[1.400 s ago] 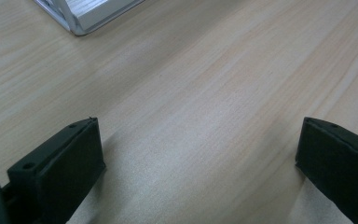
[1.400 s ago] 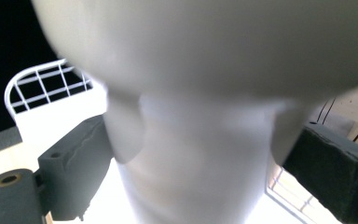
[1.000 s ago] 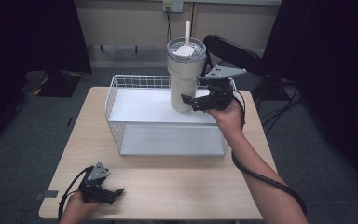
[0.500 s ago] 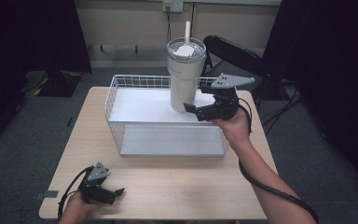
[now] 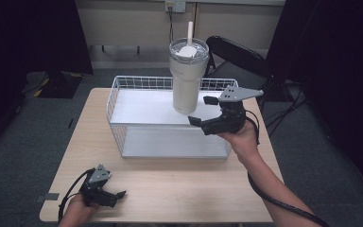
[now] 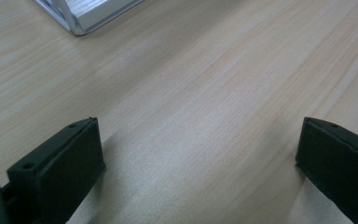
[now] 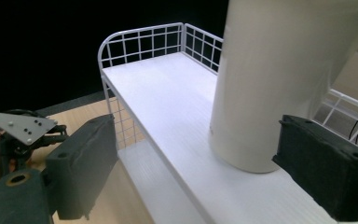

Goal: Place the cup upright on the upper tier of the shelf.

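A tall cream tumbler (image 5: 188,75) with a lid and a straw stands upright on the upper shelf of a white wire rack (image 5: 142,106). My right gripper (image 5: 202,110) hovers just right of and in front of the tumbler's base, open, with nothing held. In the right gripper view the tumbler (image 7: 279,79) rises beyond the spread jaws, nearer the right one, and does not touch them. My left gripper (image 5: 115,197) rests low over the table's front left corner, open and empty. Between its fingers (image 6: 60,163) lies bare wood.
The rack has a lower shelf (image 5: 170,142) and a wire rim (image 5: 137,78), and takes up the table's middle and back. The wooden table (image 5: 194,189) is bare along the front. A black chair (image 5: 236,52) stands behind the table at the right.
My right gripper has drawn back from the tumbler's base toward the front, and its jaws now stand apart from the tumbler. The left gripper has stayed put.
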`<action>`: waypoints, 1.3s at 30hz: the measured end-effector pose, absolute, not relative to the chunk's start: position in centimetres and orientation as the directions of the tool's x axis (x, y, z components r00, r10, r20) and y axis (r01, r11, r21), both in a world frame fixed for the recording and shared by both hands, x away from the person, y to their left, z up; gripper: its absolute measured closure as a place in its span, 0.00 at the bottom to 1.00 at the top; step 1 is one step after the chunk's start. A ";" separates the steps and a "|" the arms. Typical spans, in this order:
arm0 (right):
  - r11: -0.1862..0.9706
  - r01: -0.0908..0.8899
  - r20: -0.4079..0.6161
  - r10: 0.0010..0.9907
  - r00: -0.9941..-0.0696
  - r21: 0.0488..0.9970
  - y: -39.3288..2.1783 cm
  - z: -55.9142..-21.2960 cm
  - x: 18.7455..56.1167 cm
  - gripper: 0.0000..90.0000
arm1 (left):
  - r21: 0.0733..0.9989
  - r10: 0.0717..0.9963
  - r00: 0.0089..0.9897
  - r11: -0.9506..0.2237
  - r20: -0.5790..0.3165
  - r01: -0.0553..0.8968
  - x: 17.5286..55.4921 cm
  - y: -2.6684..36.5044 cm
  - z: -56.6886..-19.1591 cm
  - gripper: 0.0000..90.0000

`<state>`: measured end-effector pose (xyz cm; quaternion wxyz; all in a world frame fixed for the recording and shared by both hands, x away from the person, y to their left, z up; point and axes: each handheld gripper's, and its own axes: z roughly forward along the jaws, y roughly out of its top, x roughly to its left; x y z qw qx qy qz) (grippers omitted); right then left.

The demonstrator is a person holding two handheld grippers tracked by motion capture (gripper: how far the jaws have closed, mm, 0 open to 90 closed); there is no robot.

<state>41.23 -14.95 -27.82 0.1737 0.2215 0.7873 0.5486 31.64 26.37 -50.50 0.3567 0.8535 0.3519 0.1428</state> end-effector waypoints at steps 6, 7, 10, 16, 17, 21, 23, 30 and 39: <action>0.307 0.154 -0.027 0.514 -0.857 0.939 -15.0 -28.4 40.2 0.13 | 0.709 0.699 0.716 -0.503 -0.004 0.495 31.7 26.4 -50.5 0.00; 0.307 0.151 -0.028 0.509 -0.860 0.939 -15.0 -28.5 40.0 0.13 | 0.709 0.699 0.716 -0.503 -0.004 0.495 31.7 26.4 -50.5 0.00; 0.316 0.146 -0.031 0.493 -0.869 0.937 -15.0 -28.9 39.4 0.13 | 0.709 0.700 0.715 -0.501 -0.006 0.496 31.6 26.4 -50.5 0.00; 0.317 0.144 -0.022 0.468 -0.883 0.937 -14.9 -29.8 38.5 0.13 | 0.709 0.699 0.715 -0.501 -0.006 0.496 31.6 26.4 -50.5 0.00; 0.316 0.143 -0.022 0.465 -0.885 0.938 -15.0 -29.9 38.3 0.13 | 0.709 0.699 0.715 -0.503 -0.004 0.495 31.7 26.4 -50.5 0.00; 0.325 0.137 -0.027 0.454 -0.891 0.936 -15.0 -30.4 38.0 0.13 | 0.709 0.699 0.715 -0.503 -0.004 0.495 31.7 26.4 -50.5 0.00; 0.338 0.137 -0.031 0.448 -0.893 0.931 -15.0 -30.8 37.8 0.13 | 0.709 0.699 0.715 -0.501 -0.006 0.496 31.6 26.4 -50.5 0.00; 0.328 0.147 -0.009 0.431 -0.902 0.933 -15.5 -32.1 37.2 0.13 | 0.709 0.699 0.716 -0.503 -0.003 0.494 31.7 26.4 -50.5 0.00; 0.346 0.158 -0.002 0.419 -0.908 0.925 -16.4 -33.8 36.6 0.13 | 0.709 0.699 0.716 -0.503 -0.003 0.494 31.7 26.4 -50.5 0.00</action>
